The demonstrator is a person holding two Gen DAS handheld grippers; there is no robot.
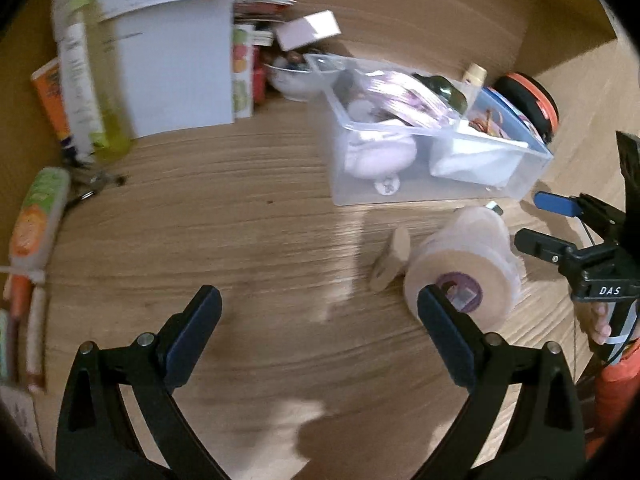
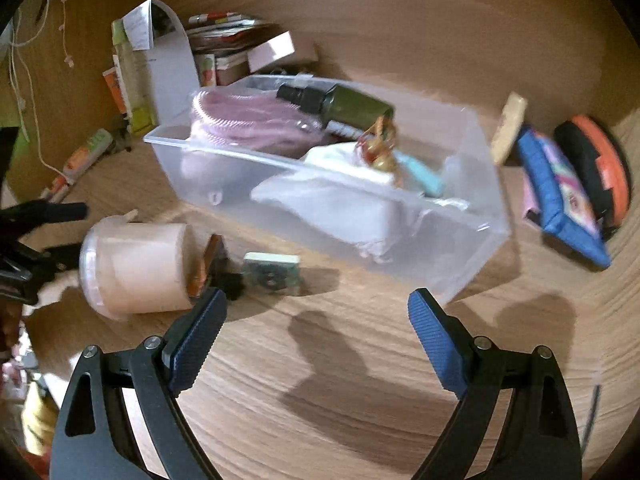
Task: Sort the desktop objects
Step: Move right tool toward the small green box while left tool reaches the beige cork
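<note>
A clear plastic bin (image 1: 424, 190) (image 2: 472, 248) sits on the wooden desk. It holds a pink coil, white cloth, a dark green spray bottle (image 2: 344, 106) and small items. A pale pink cylindrical pack (image 1: 464, 264) (image 2: 140, 264) lies on its side in front of the bin. A small green-white square item (image 2: 272, 274) lies beside it. My left gripper (image 1: 320, 300) is open and empty, its right finger just in front of the pack. My right gripper (image 2: 316, 304) is open and empty, above bare desk before the bin; it also shows in the left wrist view (image 1: 536, 220).
White papers (image 1: 172, 60), a yellow-green bottle (image 1: 92, 80) and books stand at the back left. An orange-green tube (image 1: 38, 216) lies at the left edge. A blue pouch (image 2: 560, 196) and an orange-black round object (image 2: 596, 168) sit right of the bin. A wall runs behind.
</note>
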